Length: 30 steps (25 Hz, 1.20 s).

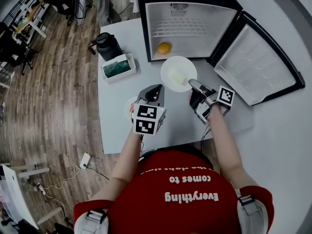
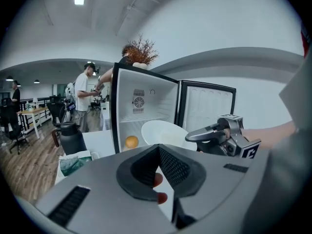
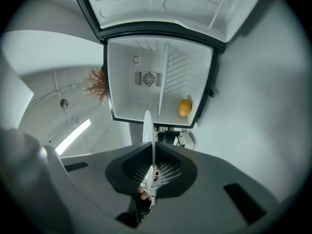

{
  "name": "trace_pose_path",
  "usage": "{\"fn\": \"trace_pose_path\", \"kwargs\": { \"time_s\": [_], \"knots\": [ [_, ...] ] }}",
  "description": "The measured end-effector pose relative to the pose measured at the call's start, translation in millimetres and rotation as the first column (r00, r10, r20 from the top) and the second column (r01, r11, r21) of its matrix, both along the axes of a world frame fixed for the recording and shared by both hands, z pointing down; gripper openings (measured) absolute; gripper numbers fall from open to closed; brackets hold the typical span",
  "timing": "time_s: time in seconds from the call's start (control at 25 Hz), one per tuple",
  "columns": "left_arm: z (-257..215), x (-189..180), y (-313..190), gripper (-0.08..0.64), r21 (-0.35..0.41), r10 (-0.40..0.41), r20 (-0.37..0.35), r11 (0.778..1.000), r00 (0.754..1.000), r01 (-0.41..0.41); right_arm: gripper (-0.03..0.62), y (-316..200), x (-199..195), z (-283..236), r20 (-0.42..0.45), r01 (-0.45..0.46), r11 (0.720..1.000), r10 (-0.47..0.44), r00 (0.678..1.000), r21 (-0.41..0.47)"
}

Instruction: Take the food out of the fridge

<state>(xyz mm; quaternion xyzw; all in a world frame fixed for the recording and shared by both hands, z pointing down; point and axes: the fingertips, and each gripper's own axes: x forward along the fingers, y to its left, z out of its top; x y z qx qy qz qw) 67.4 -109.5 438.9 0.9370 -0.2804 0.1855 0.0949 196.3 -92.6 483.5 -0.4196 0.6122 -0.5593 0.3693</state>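
Note:
The small black fridge (image 1: 191,21) stands open on the white table, with an orange (image 1: 164,48) on its floor. In the left gripper view the orange (image 2: 131,141) sits low in the white interior. My right gripper (image 1: 193,84) is shut on the rim of a white plate (image 1: 178,73) in front of the fridge, and a pale piece of food (image 1: 177,76) lies on that plate. Seen edge-on, the plate (image 3: 147,128) runs between the right gripper's (image 3: 152,152) jaws. My left gripper (image 1: 156,88) hovers over the table left of the plate, jaws together and empty.
The fridge door (image 1: 256,65) hangs open to the right. A black jug (image 1: 108,45) and a white tray with something green (image 1: 117,67) stand at the table's left. A small dish (image 1: 129,109) lies under my left gripper. People (image 2: 87,94) stand far off.

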Motion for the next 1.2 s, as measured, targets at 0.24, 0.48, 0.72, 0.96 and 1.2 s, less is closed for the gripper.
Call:
{"fn": "trace_pose_path", "kwargs": {
  "time_s": [0.24, 0.48, 0.72, 0.96, 1.2],
  "knots": [
    [26, -31, 4, 0.0, -0.045, -0.051, 0.033, 0.998, 0.998, 0.052, 0.021, 12, -39, 43, 0.03, 0.064, 0.995, -0.062, 0.998, -0.075],
    [56, -70, 9, 0.0, -0.106, -0.12, 0.076, 0.986, 0.99, 0.128, 0.022, 21, -64, 82, 0.031, 0.106, 0.981, -0.102, 0.994, -0.162],
    [86, -99, 19, 0.0, -0.173, -0.155, 0.118, 0.969, 0.981, 0.174, 0.023, 24, -74, 124, 0.022, 0.127, 0.961, -0.125, 0.992, -0.247],
    [107, -115, 26, 0.0, -0.222, -0.17, 0.138, 0.955, 0.976, 0.197, 0.023, 25, -84, 160, 0.013, 0.136, 0.929, -0.14, 0.99, -0.344],
    [122, -129, 29, 0.0, -0.253, -0.194, 0.159, 0.94, 0.968, 0.23, 0.023, 25, -84, 199, -0.028, 0.128, 0.894, -0.155, 0.988, -0.43]
  ]
}}
